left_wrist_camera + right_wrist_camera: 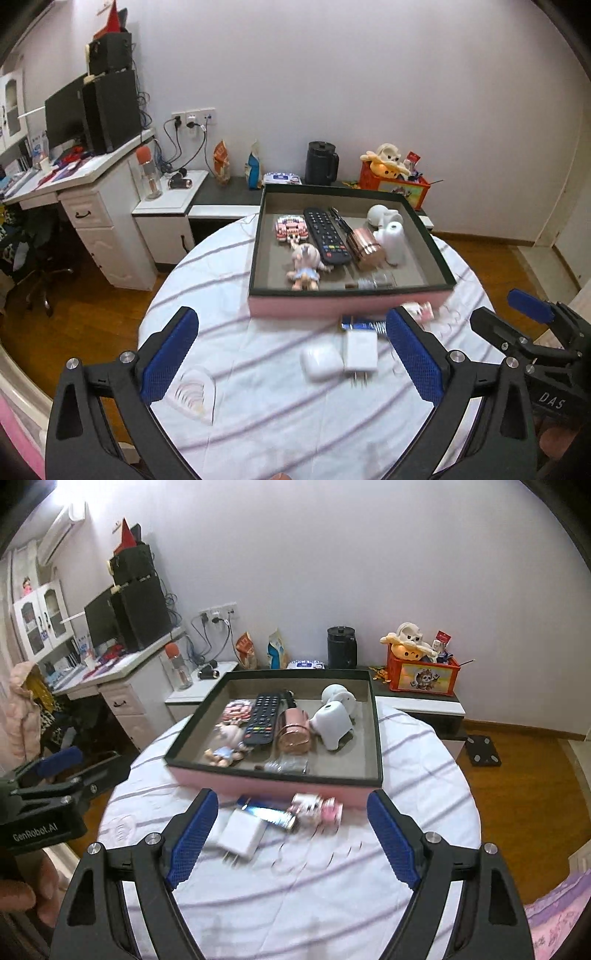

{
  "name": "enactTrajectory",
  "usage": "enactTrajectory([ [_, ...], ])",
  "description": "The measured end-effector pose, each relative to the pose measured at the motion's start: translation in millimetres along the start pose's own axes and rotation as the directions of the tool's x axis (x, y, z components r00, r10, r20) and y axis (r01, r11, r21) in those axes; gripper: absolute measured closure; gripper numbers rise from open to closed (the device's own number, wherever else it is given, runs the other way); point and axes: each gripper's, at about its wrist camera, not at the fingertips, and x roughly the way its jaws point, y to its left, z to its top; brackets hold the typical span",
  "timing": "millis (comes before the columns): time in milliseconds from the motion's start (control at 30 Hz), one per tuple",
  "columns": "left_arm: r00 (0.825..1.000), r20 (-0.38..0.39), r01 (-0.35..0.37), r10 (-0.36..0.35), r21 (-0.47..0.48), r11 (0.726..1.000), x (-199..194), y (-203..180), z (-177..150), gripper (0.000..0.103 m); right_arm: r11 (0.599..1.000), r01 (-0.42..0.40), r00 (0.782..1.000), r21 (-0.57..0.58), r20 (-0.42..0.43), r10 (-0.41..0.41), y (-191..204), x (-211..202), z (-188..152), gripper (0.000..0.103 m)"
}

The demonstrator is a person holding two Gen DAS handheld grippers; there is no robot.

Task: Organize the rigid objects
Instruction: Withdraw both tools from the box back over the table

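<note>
A shallow pink box (351,306) with a dark rim stands at the far side of the round, striped-cloth table (258,406). Inside lie a black remote (327,236), a doll (304,266), a rose-gold cylinder (365,245) and a white figure (388,229). In front of the box, on the cloth, are a white charger (360,350), a white earbud case (320,362), a blue shiny item (269,814) and a small pink toy (317,808). My left gripper (291,315) hangs open above them, holding nothing. My right gripper (291,797) is open and empty too, beside the left one.
A white desk (85,173) with a monitor and speakers stands at the left, an office chair (40,273) below it. Behind the table, a low cabinet carries a black kettle (320,162) and an orange crate of plush toys (395,181). Wooden floor surrounds the table.
</note>
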Motion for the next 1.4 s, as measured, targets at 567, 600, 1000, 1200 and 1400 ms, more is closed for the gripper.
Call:
enactTrajectory([
  [567, 1.0, 0.016, -0.011, 0.011, -0.035, 0.999, -74, -9, -67, 0.001, 0.998, -0.01, 1.0, 0.065, 0.021, 0.009, -3, -68, -63, 0.019],
  [600, 1.0, 0.015, -0.012, 0.012, -0.035, 0.999, -76, -9, -70, 0.0, 0.998, -0.011, 1.0, 0.067, 0.023, 0.009, -3, -70, -65, 0.019],
  [1000, 1.0, -0.004, -0.027, 0.027, -0.034, 0.999, -89, -10, -93, 0.0, 0.999, -0.015, 0.999, 0.053, 0.045, 0.012, 0, -89, -74, 0.019],
  [1200, 0.999, -0.022, -0.027, 0.027, -0.027, 0.999, -81, -11, -94, 0.0, 0.998, -0.008, 0.999, 0.058, 0.035, 0.006, -1, -86, -75, 0.019],
  [1400, 0.998, -0.057, -0.028, 0.026, -0.027, 0.999, -60, -11, -96, 0.0, 0.998, 0.002, 1.0, 0.07, 0.009, -0.003, -10, -73, -75, 0.019],
])
